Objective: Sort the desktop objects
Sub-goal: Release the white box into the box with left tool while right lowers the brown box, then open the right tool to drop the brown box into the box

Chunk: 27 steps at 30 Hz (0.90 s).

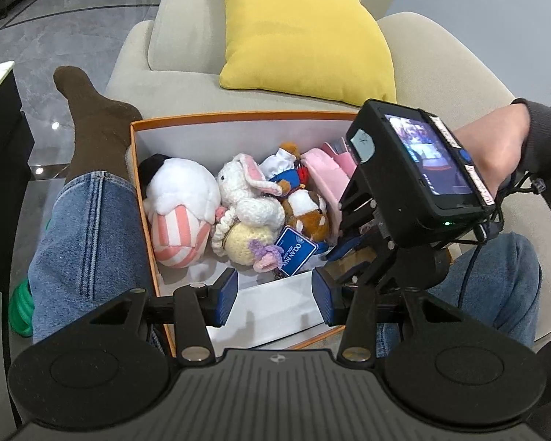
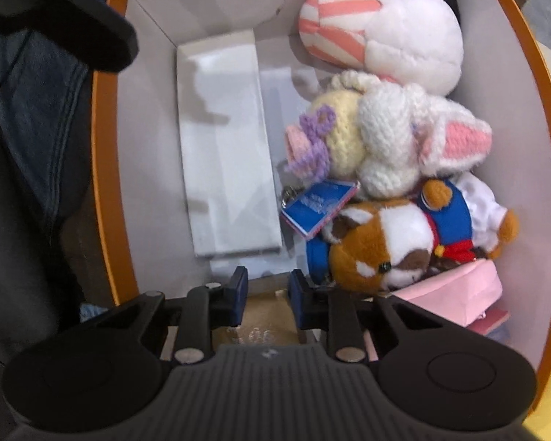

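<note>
Since the tan flat piece (image 2: pixel 266 312) lies low at the near end of the orange box (image 2: pixel 103 183), tucked beside the red panda plush (image 2: pixel 378 253), it takes a clean vertical pick. The right gripper (image 2: pixel 264 290) points down over it with its tongs drawn close, only a narrow gap left and the tan surface showing in that gap. Whether the pads actually bite it, I cannot tell (the view is blurred there).

To do this well, I would make sure both pads sit on the piece's edges, not on top of it. Then lift straight up, clear of the box wall, so the panda and the pink pouch (image 2: pixel 455 290) are not dragged along. The blue tag (image 2: pixel 317 207) hangs close by and could snag.

Further into the box, the crochet rabbit (image 1: pixel 246 187) and the white plush with striped feet (image 1: pixel 183 198) fill its far half. A white folded sheet (image 2: pixel 224 154) lies on the box floor.

The left gripper (image 1: pixel 273 294) hovers over the box's near rim, tongs spread and holding nothing. It could steady the box if it tips on the person's lap. Beyond the box sits a yellow cushion (image 1: pixel 305 29).
</note>
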Each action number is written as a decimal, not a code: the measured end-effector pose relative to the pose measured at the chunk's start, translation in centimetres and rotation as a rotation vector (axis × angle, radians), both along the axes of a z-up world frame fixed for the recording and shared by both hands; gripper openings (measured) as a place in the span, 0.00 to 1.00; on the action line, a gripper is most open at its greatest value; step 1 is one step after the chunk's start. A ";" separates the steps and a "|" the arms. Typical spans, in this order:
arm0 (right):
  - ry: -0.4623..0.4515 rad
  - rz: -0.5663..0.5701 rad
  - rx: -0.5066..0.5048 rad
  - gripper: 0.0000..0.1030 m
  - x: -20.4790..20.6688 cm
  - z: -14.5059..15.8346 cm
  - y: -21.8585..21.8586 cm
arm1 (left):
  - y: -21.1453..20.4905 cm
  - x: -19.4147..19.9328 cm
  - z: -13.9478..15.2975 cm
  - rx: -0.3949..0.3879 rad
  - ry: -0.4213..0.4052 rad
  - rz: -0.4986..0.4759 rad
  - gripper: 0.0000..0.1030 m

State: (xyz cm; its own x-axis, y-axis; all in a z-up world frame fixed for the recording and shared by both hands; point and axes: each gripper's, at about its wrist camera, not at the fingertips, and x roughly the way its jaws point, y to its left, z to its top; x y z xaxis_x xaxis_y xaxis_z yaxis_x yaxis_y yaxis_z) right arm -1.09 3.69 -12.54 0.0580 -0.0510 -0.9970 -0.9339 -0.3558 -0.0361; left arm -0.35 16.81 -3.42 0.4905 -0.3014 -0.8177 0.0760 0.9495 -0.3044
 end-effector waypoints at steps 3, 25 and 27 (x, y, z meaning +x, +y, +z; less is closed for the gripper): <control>-0.008 0.002 0.000 0.23 0.0 0.0 -0.4 | -0.5 0.0 -0.1 0.011 0.000 -0.014 0.50; -0.043 -0.117 0.359 0.43 -0.8 6.9 -7.5 | -5.9 -1.6 2.1 0.153 -0.106 -0.039 0.51; -0.064 -0.149 0.405 0.46 -1.4 8.5 -8.9 | -6.6 -1.9 2.6 0.174 -0.134 -0.032 0.52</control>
